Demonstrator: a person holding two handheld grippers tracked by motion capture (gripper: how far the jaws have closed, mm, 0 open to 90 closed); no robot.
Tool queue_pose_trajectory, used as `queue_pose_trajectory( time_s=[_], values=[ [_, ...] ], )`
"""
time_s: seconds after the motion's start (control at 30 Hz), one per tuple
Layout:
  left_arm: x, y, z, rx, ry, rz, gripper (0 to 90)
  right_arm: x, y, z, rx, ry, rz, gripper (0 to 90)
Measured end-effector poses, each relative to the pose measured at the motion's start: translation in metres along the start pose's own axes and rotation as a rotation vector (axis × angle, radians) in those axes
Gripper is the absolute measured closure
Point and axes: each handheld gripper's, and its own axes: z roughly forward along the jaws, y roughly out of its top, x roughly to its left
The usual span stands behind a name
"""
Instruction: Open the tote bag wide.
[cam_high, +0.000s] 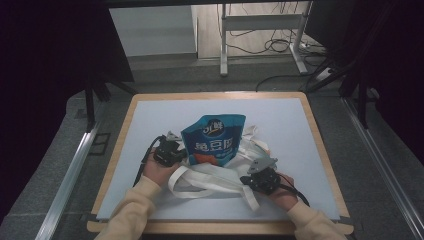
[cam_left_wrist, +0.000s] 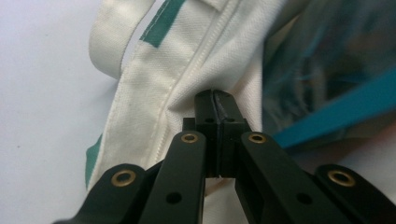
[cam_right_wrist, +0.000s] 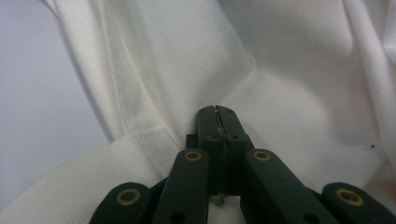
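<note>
On the table (cam_high: 150, 150) a white cloth bag (cam_high: 215, 177) lies near the middle, toward the near edge, with a blue snack pouch (cam_high: 214, 140) standing in its mouth. The left hand-held gripper (cam_high: 172, 150) has its jaws together, pinching the bag's fabric at the left of the pouch. The right hand-held gripper (cam_high: 252, 176) is likewise clamped on the bag's cloth at its near right side.

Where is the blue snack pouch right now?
In the high view, the blue snack pouch stands mid-table in the white cloth bag, between the left gripper and right gripper.
</note>
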Motion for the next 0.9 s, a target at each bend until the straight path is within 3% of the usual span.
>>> queue_pose_trajectory(
  time_s=[0.27, 0.33, 0.47, 0.6, 0.7, 0.9],
  values=[
    [0.006, 0.002, 0.007, 0.01, -0.023, -0.032, 89.9, 0.004, -0.006, -0.001, -0.018, -0.009, -0.005, 89.1],
    [0.005, 0.002, 0.004, -0.007, -0.027, -0.016, 89.8, 0.003, -0.005, -0.001, -0.023, -0.01, -0.006, 89.0],
    [0.001, -0.001, -0.011, -0.053, -0.038, 0.005, 89.7, -0.002, 0.004, -0.012, -0.085, -0.03, 0.01, 88.9],
    [-0.003, -0.003, -0.034, -0.137, -0.051, 0.004, 89.4, -0.017, 0.02, -0.031, -0.148, -0.081, 0.031, 88.9],
    [-0.006, -0.004, -0.047, -0.166, -0.067, 0.004, 89.6, -0.028, 0.025, -0.036, -0.165, -0.105, 0.05, 88.9],
    [-0.018, -0.011, -0.052, -0.144, -0.082, 0.028, 89.7, -0.046, 0.034, -0.032, -0.151, -0.092, 0.098, 88.9]
  ],
)
